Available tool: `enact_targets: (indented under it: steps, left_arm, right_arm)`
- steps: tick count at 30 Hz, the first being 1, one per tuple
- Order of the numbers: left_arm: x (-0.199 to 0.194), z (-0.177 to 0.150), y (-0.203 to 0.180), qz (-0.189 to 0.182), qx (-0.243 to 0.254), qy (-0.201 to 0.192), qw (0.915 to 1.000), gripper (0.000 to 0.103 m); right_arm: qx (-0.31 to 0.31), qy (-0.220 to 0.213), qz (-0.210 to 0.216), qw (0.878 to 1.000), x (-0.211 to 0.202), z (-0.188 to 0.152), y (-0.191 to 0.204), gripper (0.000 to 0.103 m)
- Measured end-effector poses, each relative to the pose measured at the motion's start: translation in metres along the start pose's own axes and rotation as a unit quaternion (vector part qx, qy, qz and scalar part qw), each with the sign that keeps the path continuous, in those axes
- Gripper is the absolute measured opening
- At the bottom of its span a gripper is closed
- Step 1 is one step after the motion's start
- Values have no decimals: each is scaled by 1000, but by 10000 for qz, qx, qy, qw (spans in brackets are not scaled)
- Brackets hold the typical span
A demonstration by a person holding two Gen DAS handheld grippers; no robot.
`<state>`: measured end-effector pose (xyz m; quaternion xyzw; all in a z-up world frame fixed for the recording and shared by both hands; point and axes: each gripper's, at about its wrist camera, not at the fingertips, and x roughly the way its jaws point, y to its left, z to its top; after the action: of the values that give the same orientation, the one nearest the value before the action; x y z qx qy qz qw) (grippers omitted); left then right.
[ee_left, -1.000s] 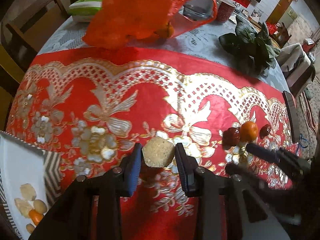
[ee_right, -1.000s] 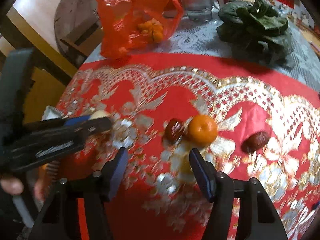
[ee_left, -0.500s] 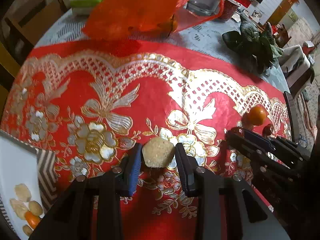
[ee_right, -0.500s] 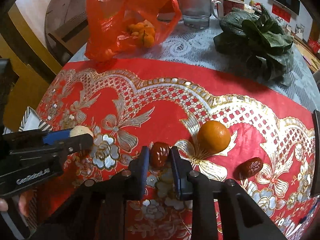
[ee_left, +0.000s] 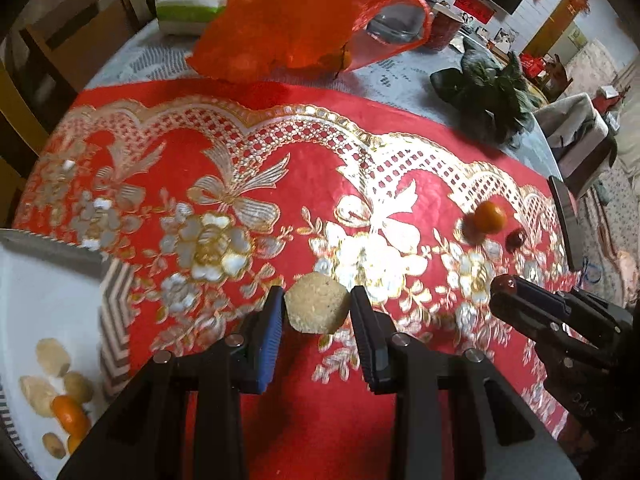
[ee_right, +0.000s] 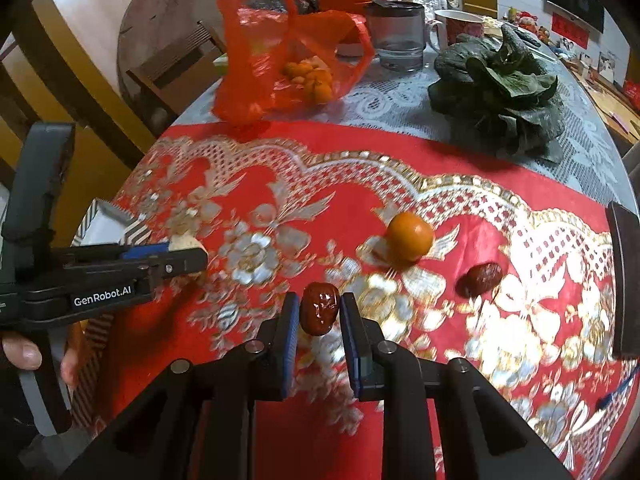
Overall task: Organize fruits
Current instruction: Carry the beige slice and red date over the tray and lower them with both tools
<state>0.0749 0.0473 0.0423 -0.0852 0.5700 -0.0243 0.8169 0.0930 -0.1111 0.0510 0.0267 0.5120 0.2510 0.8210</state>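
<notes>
My left gripper (ee_left: 317, 314) is shut on a pale tan round fruit (ee_left: 316, 307), held above the red and gold cloth (ee_left: 248, 152). My right gripper (ee_right: 319, 312) is shut on a dark red date (ee_right: 319, 307), lifted off the cloth. On the cloth lie a small orange (ee_right: 410, 236) and a second date (ee_right: 482, 278), both to the right of the held date. In the right wrist view the left gripper (ee_right: 188, 254) comes in from the left with the tan fruit (ee_right: 185, 243). The right gripper (ee_left: 505, 286) shows at the right of the left wrist view.
A white plate (ee_left: 36, 312) with a striped rim holds several small fruits at lower left. At the back stand a red plastic bag (ee_right: 280, 68) with oranges, a glass jar (ee_right: 400, 38), a mug (ee_right: 456, 26) and leafy greens (ee_right: 504, 96). A dark flat object (ee_right: 622, 280) lies at the right edge.
My right gripper closed on the date next to the orange and lifted it off the cloth. My left gripper, still holding the tan fruit, shifted a little; the plate shows larger.
</notes>
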Motion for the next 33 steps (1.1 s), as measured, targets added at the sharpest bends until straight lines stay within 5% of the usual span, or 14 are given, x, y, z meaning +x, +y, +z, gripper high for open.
enact_targets:
  steps: [13, 33]
  left_arm:
    - [-41, -31, 2, 266, -27, -272, 9993, 32]
    - [-97, -61, 59, 579, -487, -661, 9949, 33]
  right_arm:
    - [-411, -61, 170, 9990, -20, -15, 52, 23]
    - [-1041, -93, 503, 9932, -26, -17, 132, 23]
